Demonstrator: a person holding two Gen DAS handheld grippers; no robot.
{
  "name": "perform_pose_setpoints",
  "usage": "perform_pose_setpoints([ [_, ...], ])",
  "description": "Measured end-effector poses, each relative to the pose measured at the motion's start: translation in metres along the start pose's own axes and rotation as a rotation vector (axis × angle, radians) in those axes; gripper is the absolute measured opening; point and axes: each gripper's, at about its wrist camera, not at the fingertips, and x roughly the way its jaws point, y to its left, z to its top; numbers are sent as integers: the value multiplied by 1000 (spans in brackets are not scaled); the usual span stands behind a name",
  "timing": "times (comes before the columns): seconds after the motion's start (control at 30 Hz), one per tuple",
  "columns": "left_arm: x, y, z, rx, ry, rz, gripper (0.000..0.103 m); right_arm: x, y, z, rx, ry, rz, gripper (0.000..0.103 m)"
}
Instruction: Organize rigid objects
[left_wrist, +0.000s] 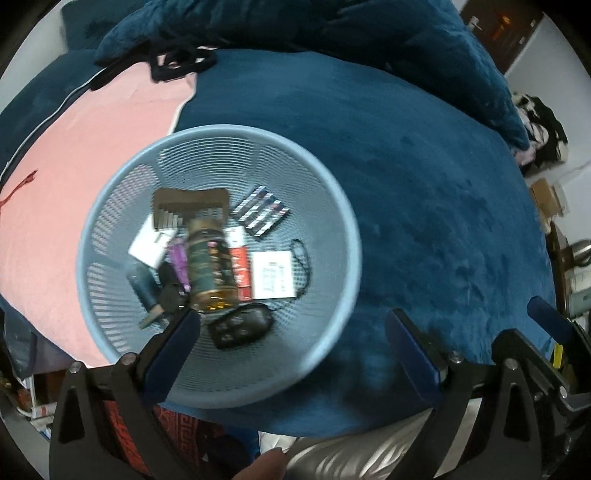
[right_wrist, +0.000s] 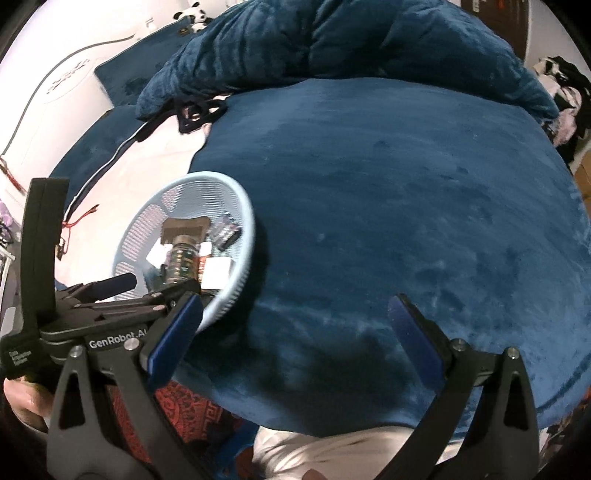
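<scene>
Left gripper (left_wrist: 293, 325), fingers spread, empty, over basket (left_wrist: 340, 206) holding bottle (left_wrist: 212, 266), comb (left_wrist: 190, 206), remote (left_wrist: 240, 325); right gripper (right_wrist: 295, 317) likewise spread, empty, over blue bed (right_wrist: 406, 184)

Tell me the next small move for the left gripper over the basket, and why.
Probably lift the left gripper up and away from the blue basket: it is open and empty, the bottle and key fob already lie inside, and the blue blanket shows nothing loose.
</scene>
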Motion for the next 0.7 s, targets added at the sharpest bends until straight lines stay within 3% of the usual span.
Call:
perform_pose_setpoints([
  [0.2, 0, -20, -6, 25, -8, 8, 101, -6, -21, -11, 37, -1, -7, 101],
  [0.57, -3, -42, -18, 37, -38, 102, 101, -11, -34, -23, 48, -8, 7, 101],
  [0.7, -2, -45, -20, 41, -43, 96, 101, -14, -40, -26, 62, -18, -1, 101],
])
